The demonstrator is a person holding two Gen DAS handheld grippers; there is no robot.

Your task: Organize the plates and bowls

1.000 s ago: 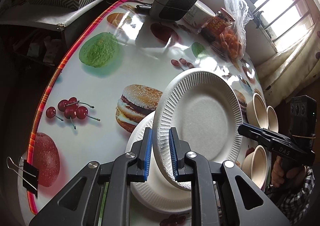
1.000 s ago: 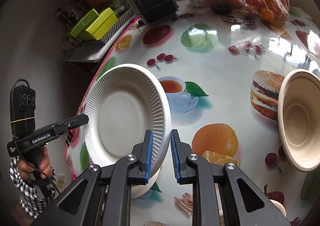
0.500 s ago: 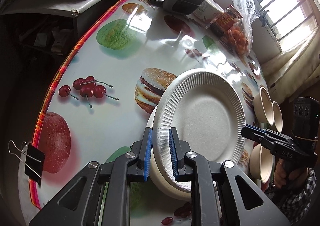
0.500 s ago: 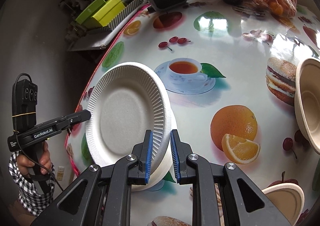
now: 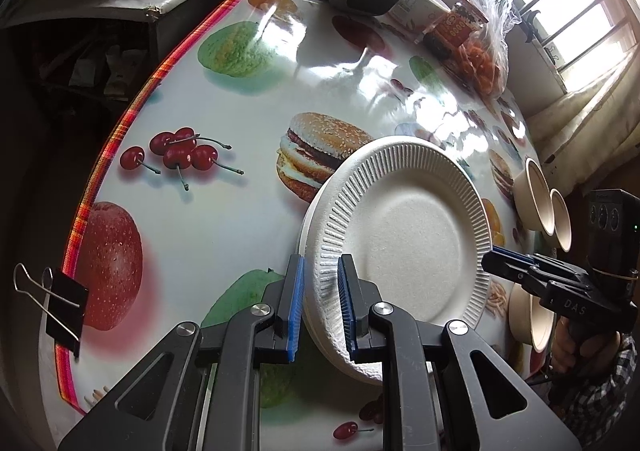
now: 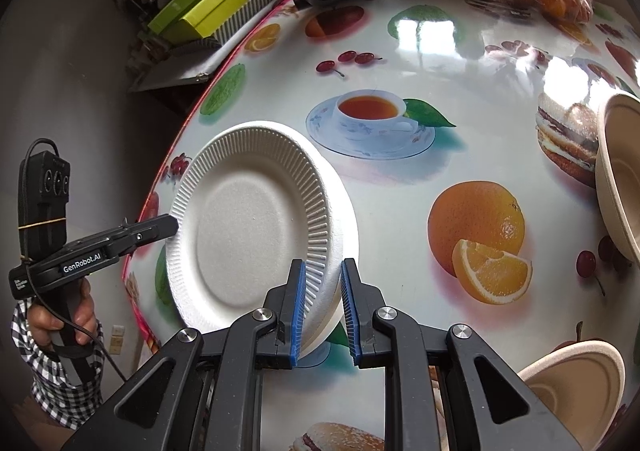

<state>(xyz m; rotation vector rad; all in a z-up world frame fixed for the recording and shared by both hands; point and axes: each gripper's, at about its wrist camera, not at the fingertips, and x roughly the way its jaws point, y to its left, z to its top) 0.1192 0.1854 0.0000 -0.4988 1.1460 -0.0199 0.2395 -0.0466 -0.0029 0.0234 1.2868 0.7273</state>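
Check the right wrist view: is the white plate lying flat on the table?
No. The plate stands tilted on edge, its rim between the right hand-held gripper fingers, with its face turned sideways.

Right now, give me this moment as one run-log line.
left gripper: jaws around plate stack rim | right gripper: jaws around opposite rim | stack: on tablecloth | bowls: untouched, stack's right side
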